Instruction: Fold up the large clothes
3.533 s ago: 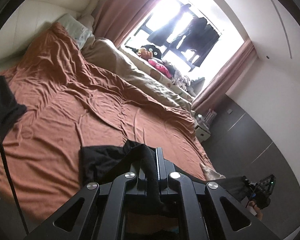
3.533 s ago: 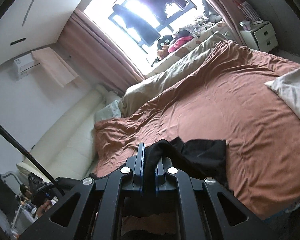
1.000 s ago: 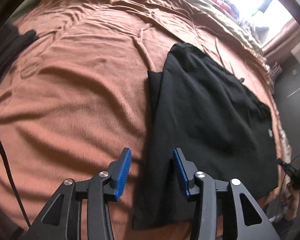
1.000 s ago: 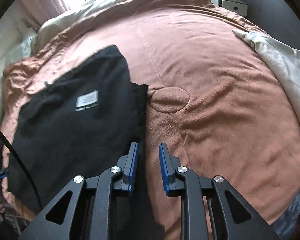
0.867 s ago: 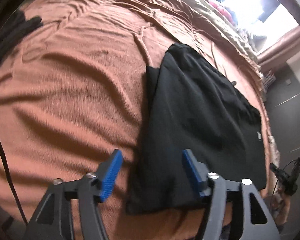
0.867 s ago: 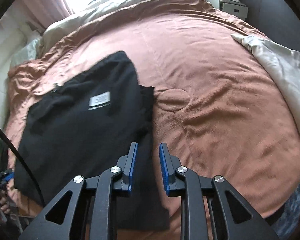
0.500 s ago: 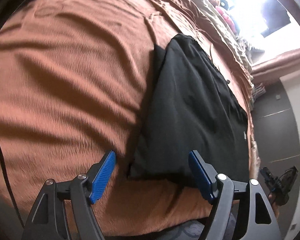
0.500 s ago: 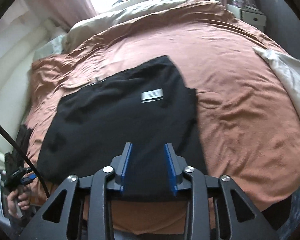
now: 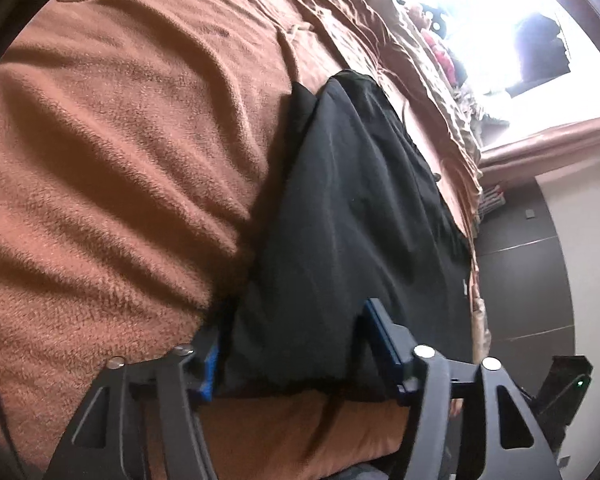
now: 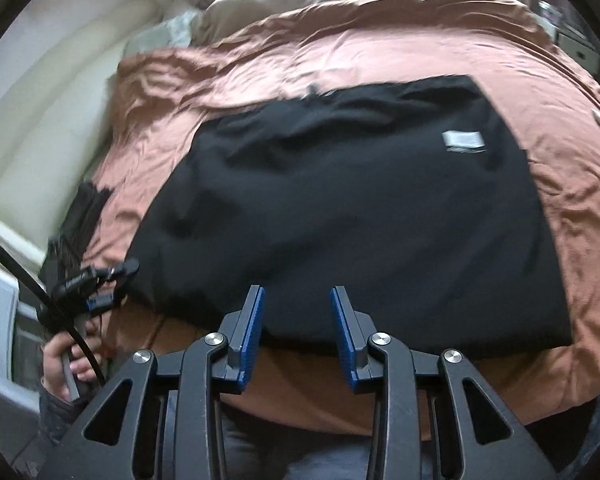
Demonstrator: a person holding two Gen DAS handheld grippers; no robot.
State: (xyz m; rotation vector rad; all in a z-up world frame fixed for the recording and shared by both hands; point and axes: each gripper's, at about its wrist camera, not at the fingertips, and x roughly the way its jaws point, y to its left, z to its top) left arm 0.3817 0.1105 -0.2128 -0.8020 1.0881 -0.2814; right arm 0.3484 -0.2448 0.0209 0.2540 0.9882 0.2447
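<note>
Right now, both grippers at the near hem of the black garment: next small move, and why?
Probably close the left gripper on the black fabric garment: its jaws have just been closing around the near corner, unpinched. The right gripper hangs open above the hem.

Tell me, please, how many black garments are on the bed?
2: one large black garment spread flat near the bed's front edge, another dark garment bunched at its left side. More may be hidden.

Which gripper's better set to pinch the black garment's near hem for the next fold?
Left, probably. The left gripper already straddles the near corner of the black garment, its jaws having just been closing around the hem. The right gripper is open mid-hem, apparently with no fabric between its jaws.
</note>
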